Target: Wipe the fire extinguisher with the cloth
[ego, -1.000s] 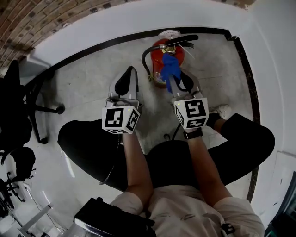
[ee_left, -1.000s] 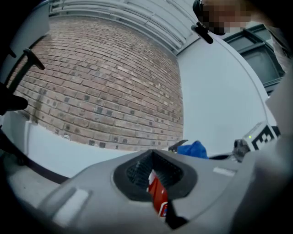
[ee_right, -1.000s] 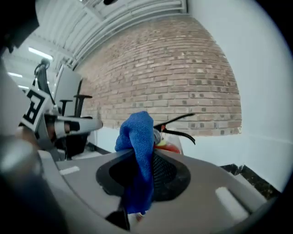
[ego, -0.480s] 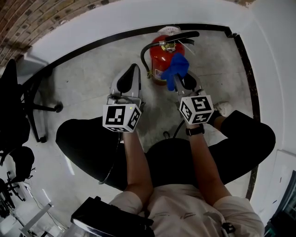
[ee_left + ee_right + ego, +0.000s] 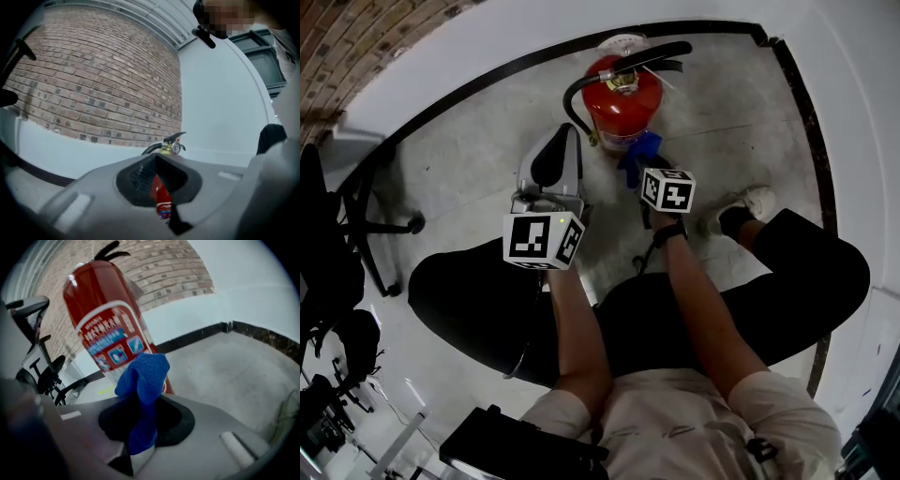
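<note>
Lowered since before, right gripper (image 5: 140,430) pinching cloth (image 5: 143,378) sits just before upright fire extinguisher (image 5: 622,101); left gripper (image 5: 568,139), seemingly closed, lies farther.

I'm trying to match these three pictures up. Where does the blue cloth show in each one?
Head view: the blue cloth is upper middle, just below the red fire extinguisher.
Left gripper view: not in it; only the fire extinguisher shows, low centre.
Right gripper view: centre, pinched in the right gripper, in front of the fire extinguisher.
Shared landmark: the fire extinguisher, in all three.
</note>
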`<state>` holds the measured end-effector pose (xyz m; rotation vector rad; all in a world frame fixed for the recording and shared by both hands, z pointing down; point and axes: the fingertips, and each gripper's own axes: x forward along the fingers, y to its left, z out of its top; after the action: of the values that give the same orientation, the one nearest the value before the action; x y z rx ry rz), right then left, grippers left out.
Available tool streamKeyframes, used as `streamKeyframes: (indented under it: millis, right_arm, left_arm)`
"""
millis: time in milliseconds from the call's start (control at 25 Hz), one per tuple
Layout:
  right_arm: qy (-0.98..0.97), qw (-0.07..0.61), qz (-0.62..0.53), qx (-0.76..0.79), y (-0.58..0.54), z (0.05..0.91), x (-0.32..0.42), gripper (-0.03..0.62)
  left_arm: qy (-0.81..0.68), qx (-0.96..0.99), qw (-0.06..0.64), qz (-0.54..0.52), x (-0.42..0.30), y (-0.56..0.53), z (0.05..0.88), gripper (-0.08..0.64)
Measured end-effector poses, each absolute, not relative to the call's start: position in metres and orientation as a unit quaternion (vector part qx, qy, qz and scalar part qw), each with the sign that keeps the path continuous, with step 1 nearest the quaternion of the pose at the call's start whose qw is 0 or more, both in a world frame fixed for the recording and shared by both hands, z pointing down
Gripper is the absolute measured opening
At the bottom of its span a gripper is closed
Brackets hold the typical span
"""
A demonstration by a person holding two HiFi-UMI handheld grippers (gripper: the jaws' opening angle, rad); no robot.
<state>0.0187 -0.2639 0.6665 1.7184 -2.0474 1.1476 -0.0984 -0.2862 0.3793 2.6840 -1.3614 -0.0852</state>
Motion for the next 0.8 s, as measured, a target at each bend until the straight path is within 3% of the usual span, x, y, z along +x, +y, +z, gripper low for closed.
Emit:
streamKeyframes:
  millis: [240, 600, 680, 800]
  right_arm:
    - [-0.594, 0.102, 0.528, 0.598, -0.254, 0.77, 0.015, 0.077]
    - [-0.593, 0.195, 0.562, 0.543, -0.254, 0.83, 0.026, 0.078]
    - [-0.592, 0.177, 0.558, 0.554, -0.256, 0.817, 0.035, 0.078]
    - [-0.601, 0.092, 0.56, 0.563, -0.265, 0.773, 0.049, 0.078]
  left_arm:
    - [-0.449, 0.89, 0.081, 0.009, -0.087, -0.292, 0.391, 0.002]
    - [-0.45, 0.889, 0.085, 0.028, -0.09, -0.294, 0.401, 0.002]
    - [-0.452, 0.888, 0.087, 0.025, -0.091, -0.294, 0.402, 0.002]
    - [-0.451, 0.888, 0.084, 0.015, -0.092, -0.293, 0.397, 0.002]
